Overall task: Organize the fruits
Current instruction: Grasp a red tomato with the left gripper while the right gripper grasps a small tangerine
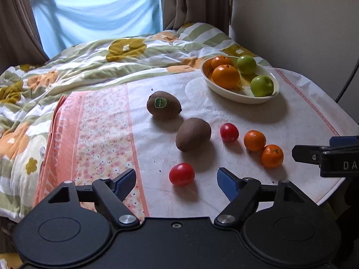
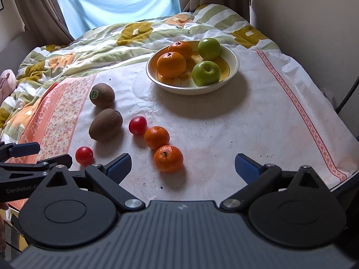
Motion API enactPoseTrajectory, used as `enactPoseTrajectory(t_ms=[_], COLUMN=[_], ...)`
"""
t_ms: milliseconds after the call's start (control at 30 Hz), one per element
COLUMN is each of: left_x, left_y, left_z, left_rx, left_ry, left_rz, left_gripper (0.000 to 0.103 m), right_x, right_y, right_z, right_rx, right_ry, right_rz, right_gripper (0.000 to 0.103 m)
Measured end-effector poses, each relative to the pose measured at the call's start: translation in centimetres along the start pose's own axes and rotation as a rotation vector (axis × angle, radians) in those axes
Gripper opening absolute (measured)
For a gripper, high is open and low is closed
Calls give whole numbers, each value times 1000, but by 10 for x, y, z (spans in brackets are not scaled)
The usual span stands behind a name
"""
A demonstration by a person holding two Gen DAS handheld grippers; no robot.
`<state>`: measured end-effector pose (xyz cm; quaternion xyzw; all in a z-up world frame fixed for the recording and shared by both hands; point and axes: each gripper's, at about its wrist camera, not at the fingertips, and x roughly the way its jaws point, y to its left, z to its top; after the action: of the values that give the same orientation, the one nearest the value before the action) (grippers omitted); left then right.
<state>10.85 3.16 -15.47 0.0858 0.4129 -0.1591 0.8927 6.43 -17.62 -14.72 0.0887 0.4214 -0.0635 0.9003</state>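
A shallow cream ceramic bowl (image 2: 233, 61) on the white cloth-covered table (image 2: 246, 123) holds two oranges and two green apples. Nearer than the bowl lie two brown kiwis, two red tomatoes and two small mandarins. The left gripper (image 1: 176, 180) and right gripper (image 2: 182, 164) hover released, jaws empty, the nearest tomato (image 1: 181, 174) lying just beyond the left one's fingertips.

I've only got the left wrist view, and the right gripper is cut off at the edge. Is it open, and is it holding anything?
Observer: The right gripper is open and empty.
Operator: What's nearest its fingers?
Observer: The near mandarin, ahead of the gap and closer to the left finger, untouched.
Operator: I think I see three oranges in the bowl. Right?
Observer: No. The bowl holds two oranges and two green apples.
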Motion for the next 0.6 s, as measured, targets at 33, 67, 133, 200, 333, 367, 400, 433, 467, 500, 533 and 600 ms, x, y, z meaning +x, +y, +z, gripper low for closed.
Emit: enactPoseTrajectory(t_ms=[33,67,133,200,333,367,400,433,467,500,533,600], left_x=[5,11,20,31,45,47,48,50,51,53,54,56], left_y=[-1,-1,-3,-5,-9,-10,-11,-12,-12,-12,-11,-11], left_z=[-1,-1,-1,1,0,0,-1,-1,-1,-1,-2,-3], left_rx=[-17,-37,-63,-83,-103,-106,-110,-115,-121,-131,-141,-152], left_ry=[9,16,32,47,71,71,69,69,72,77,81,86], left_rz=[9,19,34,45,53,59,69,77,79,80,79,75], left_gripper=[77,74,70,67,63,62,61,61,61,58,56,50], right_x=[4,8,15,20,31,33,35,37,38,38,39,40], right_y=[1,1,1,-1,-4,-4,-4,-4,-4,-4,-4,-3], right_z=[-2,-3,-4,-6,-8,-8,-9,-10,-10,-11,-11,-11], right_rx=[-7,-12,-14,-10,-2,-1,0,2,3,1,-3,-8], right_ry=[4,9,19,26,43,46,51,56,59,61,60,59], right_rz=[1,2,10,14,25,27,31,35,39,42,44,44], right_gripper=[103,103,103,103,103,103,103,103,103,103,103,103])
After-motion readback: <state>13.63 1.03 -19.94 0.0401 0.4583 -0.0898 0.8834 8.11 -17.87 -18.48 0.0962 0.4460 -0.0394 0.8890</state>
